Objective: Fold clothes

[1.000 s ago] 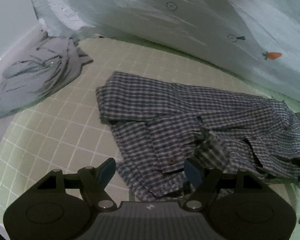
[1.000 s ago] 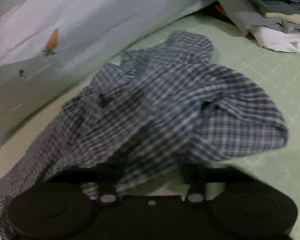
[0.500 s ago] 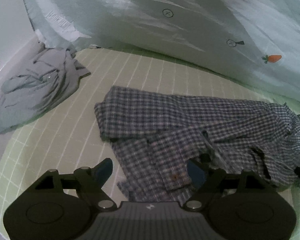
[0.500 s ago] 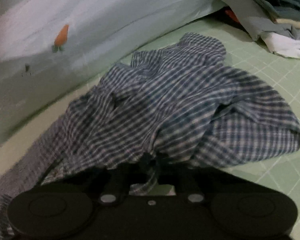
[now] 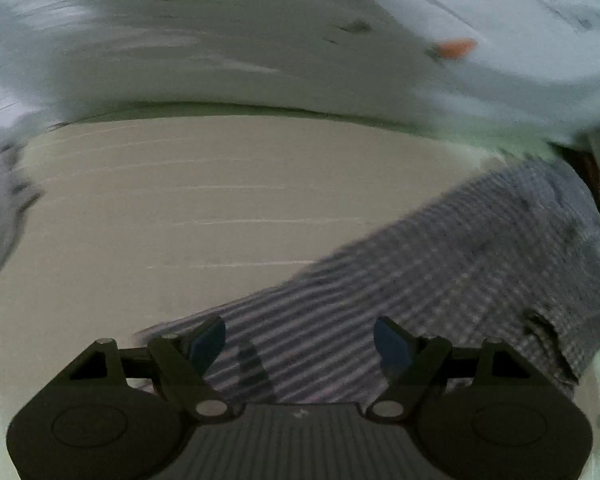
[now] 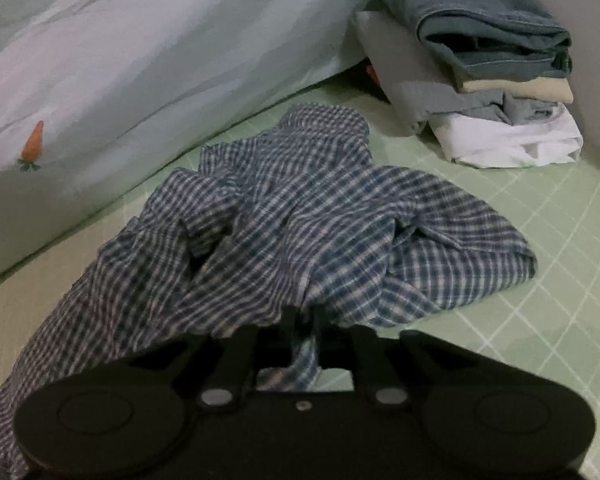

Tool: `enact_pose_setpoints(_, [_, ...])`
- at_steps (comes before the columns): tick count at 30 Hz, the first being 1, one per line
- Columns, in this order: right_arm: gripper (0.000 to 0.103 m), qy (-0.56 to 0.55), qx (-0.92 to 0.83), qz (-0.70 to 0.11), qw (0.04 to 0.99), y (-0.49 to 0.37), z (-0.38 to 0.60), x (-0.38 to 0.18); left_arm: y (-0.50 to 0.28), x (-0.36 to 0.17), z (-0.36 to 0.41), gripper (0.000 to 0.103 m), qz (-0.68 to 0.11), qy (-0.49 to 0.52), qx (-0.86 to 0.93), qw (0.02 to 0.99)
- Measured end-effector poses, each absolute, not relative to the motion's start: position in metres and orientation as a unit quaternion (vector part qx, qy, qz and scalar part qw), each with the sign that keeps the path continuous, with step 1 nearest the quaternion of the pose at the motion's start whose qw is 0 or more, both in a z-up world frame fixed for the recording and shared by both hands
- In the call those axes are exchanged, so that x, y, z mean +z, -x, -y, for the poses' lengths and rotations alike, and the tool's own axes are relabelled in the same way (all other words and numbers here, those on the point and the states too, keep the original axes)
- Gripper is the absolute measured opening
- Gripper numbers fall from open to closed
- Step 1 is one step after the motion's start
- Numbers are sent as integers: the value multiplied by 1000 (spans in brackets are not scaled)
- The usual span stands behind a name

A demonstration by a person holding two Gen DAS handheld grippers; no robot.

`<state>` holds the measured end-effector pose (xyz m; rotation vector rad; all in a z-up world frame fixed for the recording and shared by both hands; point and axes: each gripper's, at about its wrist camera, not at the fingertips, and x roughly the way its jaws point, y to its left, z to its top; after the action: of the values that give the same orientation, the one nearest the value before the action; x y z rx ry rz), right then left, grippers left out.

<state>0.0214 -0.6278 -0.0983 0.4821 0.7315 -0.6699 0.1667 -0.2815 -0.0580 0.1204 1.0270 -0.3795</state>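
Note:
A blue-and-white checked shirt (image 6: 308, 232) lies crumpled on the green gridded mat (image 6: 540, 216). My right gripper (image 6: 304, 320) is shut on a bunched fold of the shirt at its near edge. In the blurred left wrist view the shirt (image 5: 440, 264) stretches from the bottom centre to the right. My left gripper (image 5: 300, 340) is open, its blue pads (image 5: 208, 340) spread wide just above the shirt's near edge, holding nothing.
A pale quilt with a carrot print (image 6: 100, 80) bulks along the back, and shows in the left wrist view (image 5: 260, 40). A stack of folded clothes (image 6: 488, 76) stands at the back right. A grey garment (image 5: 0, 208) lies at the far left.
The left gripper has swung fast, blurring its view; the shirt now lies stretched to the right. The right gripper has closed on the shirt's fold.

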Motion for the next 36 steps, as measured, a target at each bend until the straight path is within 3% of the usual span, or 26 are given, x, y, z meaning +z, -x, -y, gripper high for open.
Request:
enact_pose_setpoints(1, [36,-234,-324,-348,848,-21,630,-101,-169,-61,291,81,-490,-69,-188,849])
enact_pose_setpoints(2, [40,-241,-329,-349,844,-21,632,-103,-172,-64,301,80,-491,-80,-195,845])
enact_pose_setpoints(8, [48,-254,-333,-359,834,-22,638,-110,-171,-79,345,68,-502,-101,-283,811])
enact_pose_setpoints(13, [54,-267,-339,-364,826,-22,642,-114,-168,-105,369,32,-541,-108,-320,770])
enact_pose_setpoints(15, [55,-267,-341,-366,824,-21,641,-116,-167,-110,370,3,-545,-112,-322,766])
enact_pose_setpoints(16, [56,-266,-343,-367,823,-20,641,-117,-167,-111,369,1,-545,-112,-322,766])
enact_pose_setpoints(24, [56,-245,-343,-387,820,-25,637,-122,-197,-55,308,1,-478,-56,-247,841])
enact_pose_setpoints(31, [57,-238,-343,-397,817,-31,635,-121,-270,-4,175,1,-373,-33,49,926])
enact_pose_setpoints(33, [65,-243,-343,-397,816,-32,635,-121,-280,-5,147,4,-373,-22,114,921])
enact_pose_setpoints(34, [76,-245,-343,-397,815,-33,635,-120,-282,-7,138,4,-375,-18,133,917])
enact_pose_setpoints(35, [83,-250,-344,-395,814,-34,634,-120,-279,-10,133,11,-381,-13,136,914])
enact_pose_setpoints(36, [83,-255,-344,-394,813,-35,633,-121,-275,-14,130,23,-388,-8,130,912])
